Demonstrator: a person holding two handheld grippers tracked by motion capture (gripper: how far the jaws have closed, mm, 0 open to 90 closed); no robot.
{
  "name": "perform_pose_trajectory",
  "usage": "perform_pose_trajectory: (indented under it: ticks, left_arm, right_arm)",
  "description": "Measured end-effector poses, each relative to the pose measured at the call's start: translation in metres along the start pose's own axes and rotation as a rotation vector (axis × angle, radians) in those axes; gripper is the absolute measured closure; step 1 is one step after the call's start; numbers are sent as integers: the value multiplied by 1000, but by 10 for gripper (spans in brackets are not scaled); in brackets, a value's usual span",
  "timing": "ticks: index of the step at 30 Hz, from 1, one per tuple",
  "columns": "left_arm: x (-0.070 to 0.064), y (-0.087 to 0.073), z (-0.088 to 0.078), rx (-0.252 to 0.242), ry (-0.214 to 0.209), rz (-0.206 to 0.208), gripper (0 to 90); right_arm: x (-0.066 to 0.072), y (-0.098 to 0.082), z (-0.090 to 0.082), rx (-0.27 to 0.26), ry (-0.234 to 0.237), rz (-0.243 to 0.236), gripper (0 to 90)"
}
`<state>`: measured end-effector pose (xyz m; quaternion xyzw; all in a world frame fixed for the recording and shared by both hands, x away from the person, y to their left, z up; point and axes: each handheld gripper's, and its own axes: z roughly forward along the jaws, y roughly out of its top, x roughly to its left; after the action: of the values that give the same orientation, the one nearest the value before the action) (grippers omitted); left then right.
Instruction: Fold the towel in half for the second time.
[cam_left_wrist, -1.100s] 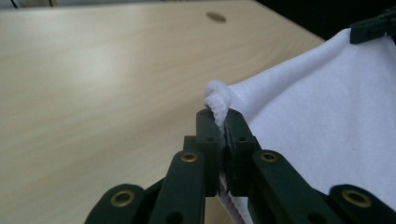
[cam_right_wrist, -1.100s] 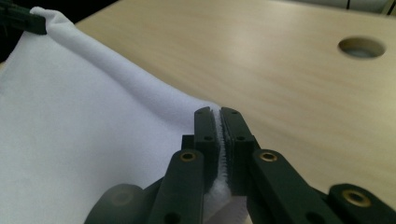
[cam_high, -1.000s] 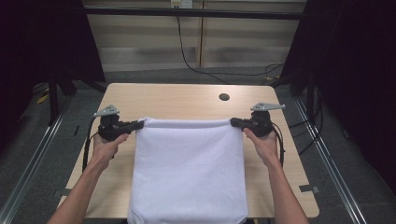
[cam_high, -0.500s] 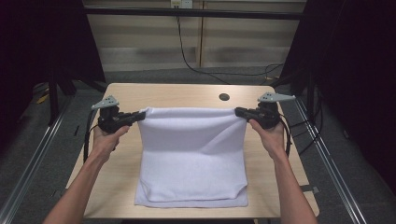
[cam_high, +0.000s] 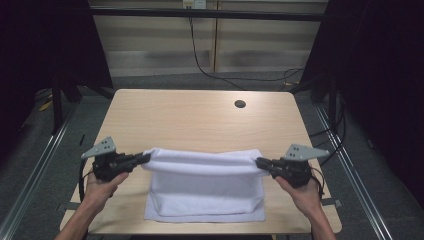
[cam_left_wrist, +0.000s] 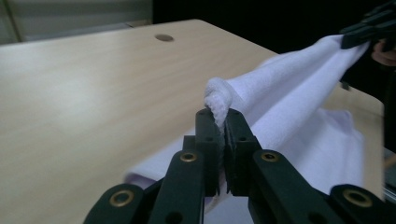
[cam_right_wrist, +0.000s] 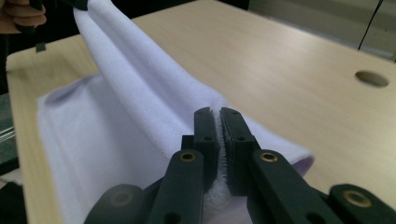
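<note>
Plain white towel (cam_high: 205, 187), pale wood-grain table (cam_high: 190, 117), black hand-held grippers.

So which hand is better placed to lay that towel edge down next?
Neither alone. The left gripper and right gripper each pinch one corner of the white towel, level over its lower layer. Probably both lower together.

A lab recording bay, as I see it from my station.
My surface (cam_high: 200, 115) is a bare pale wood top with a cable hole (cam_high: 240, 104), ringed by dark curtains (cam_high: 380, 75); metal floor rails (cam_high: 35, 165) run alongside on grey carpet, and a black cable (cam_high: 200, 55) hangs down the panelled back wall (cam_high: 150, 45).
</note>
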<state>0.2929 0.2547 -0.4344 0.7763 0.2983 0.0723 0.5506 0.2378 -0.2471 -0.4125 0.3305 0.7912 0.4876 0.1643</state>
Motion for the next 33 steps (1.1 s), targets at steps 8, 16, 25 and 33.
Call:
perform_pose_trajectory:
  ticks: [8,16,25,33]
  left_arm:
    - [-24,-40,-5,139,-70,18,839]
    - [-26,-41,-23,60,-104,-24,704]
    - [19,-32,-1,64,75,-132,432]
    - [35,-51,-13,79,178,-184,308]
  right_arm:
    - [30,-62,-4,110,53,69,784]
    - [36,-61,-22,24,38,109,639]
    - [0,-47,-19,-39,-94,168,506]
    - [-16,-70,-26,-32,-185,238,399]
